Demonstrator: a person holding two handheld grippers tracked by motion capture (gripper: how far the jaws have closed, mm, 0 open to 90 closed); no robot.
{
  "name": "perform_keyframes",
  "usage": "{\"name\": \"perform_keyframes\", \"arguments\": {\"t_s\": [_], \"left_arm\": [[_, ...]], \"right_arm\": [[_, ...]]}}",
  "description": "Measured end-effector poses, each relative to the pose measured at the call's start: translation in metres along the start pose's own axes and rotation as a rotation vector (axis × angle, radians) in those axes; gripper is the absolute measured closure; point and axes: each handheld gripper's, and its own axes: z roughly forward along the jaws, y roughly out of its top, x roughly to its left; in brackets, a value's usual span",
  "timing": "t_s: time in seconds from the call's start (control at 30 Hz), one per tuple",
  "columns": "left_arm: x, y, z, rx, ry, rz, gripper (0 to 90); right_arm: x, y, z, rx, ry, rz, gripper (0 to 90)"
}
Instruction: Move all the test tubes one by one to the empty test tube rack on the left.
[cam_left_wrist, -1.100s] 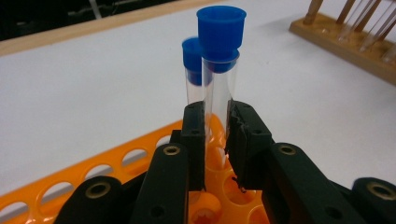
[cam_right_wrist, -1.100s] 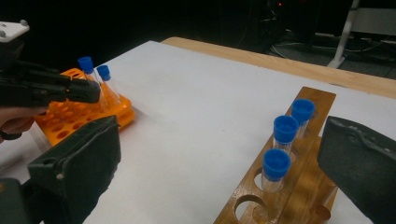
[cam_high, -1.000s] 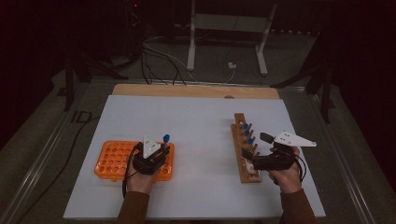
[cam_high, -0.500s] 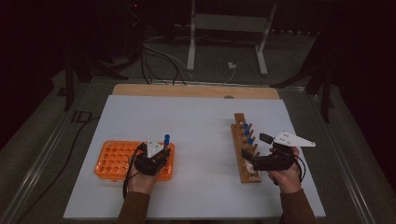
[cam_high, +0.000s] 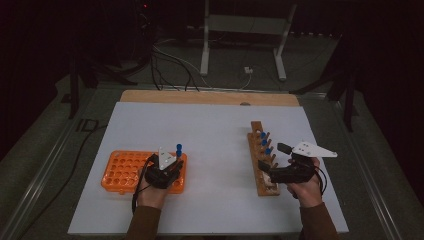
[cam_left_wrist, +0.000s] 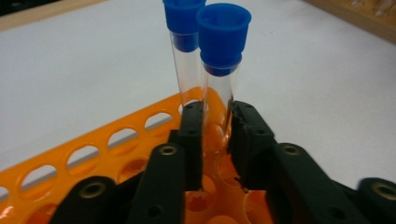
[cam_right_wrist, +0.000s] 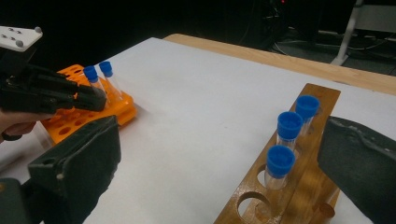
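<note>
Seating step: my left fingers (cam_left_wrist: 215, 140) have just been easing apart, glass test tube (cam_left_wrist: 218, 88) between them in the orange plastic rack (cam_left_wrist: 116, 149), second blue-capped tube just behind. Next: open fully, back off straight. Right fingers (cam_right_wrist: 219, 177) wide apart, empty, beside the wooden rack (cam_right_wrist: 299, 186).

Beyond the work we see a white table top (cam_high: 210, 130) edged at its far side by a pale wooden strip (cam_high: 210, 97), then a dark floor with tangled cables (cam_high: 170, 57) and a grey metal stand (cam_high: 245, 35) on two legs.
</note>
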Motion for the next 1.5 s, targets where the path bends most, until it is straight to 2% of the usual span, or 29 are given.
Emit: {"name": "perform_keyframes", "arguments": {"t_s": [0.1,0.23,0.33,0.4,0.5,0.63,0.8,0.93,1.03,1.1,1.23,1.4,1.5], "left_arm": [[0.002,-0.001,-0.003,-0.028,-0.019,-0.017,64.5],[0.007,0.000,-0.011,-0.109,-0.070,-0.048,55.1],[0.011,0.000,-0.018,-0.174,-0.100,-0.082,51.6],[0.013,0.000,-0.021,-0.200,-0.112,-0.096,46.6],[0.014,0.001,-0.025,-0.232,-0.128,-0.107,45.4],[0.010,0.006,-0.029,-0.260,-0.117,-0.118,32.0],[0.008,0.009,-0.030,-0.272,-0.115,-0.128,17.4],[0.006,0.013,-0.031,-0.280,-0.117,-0.137,8.8],[0.003,0.015,-0.032,-0.280,-0.109,-0.132,1.4],[0.002,0.017,-0.033,-0.285,-0.110,-0.128,0.7],[0.000,0.019,-0.035,-0.288,-0.117,-0.119,0.6],[0.000,0.019,-0.035,-0.290,-0.121,-0.125,0.6],[0.000,0.019,-0.035,-0.290,-0.122,-0.127,0.7]], "right_arm": [[-0.001,0.000,0.000,0.000,-0.001,0.001,0.1],[-0.002,0.000,-0.001,0.000,-0.001,0.002,0.1],[-0.003,0.000,-0.001,-0.001,-0.002,0.004,0.1],[-0.003,-0.001,0.000,0.004,-0.006,0.002,0.1],[-0.005,-0.002,0.001,0.014,-0.009,0.002,0.2],[-0.006,-0.005,0.004,0.039,-0.026,-0.007,0.2],[-0.011,-0.012,0.010,0.067,-0.043,0.000,7.8],[-0.015,-0.015,0.014,0.088,-0.070,-0.013,21.8],[-0.016,-0.018,0.018,0.122,-0.101,-0.040,39.4],[-0.017,-0.020,0.022,0.144,-0.137,-0.054,46.3],[-0.019,-0.021,0.027,0.148,-0.151,-0.062,61.3],[-0.018,-0.022,0.033,0.154,-0.184,-0.093,74.3],[-0.017,-0.021,0.036,0.149,-0.190,-0.096,75.6]]}}
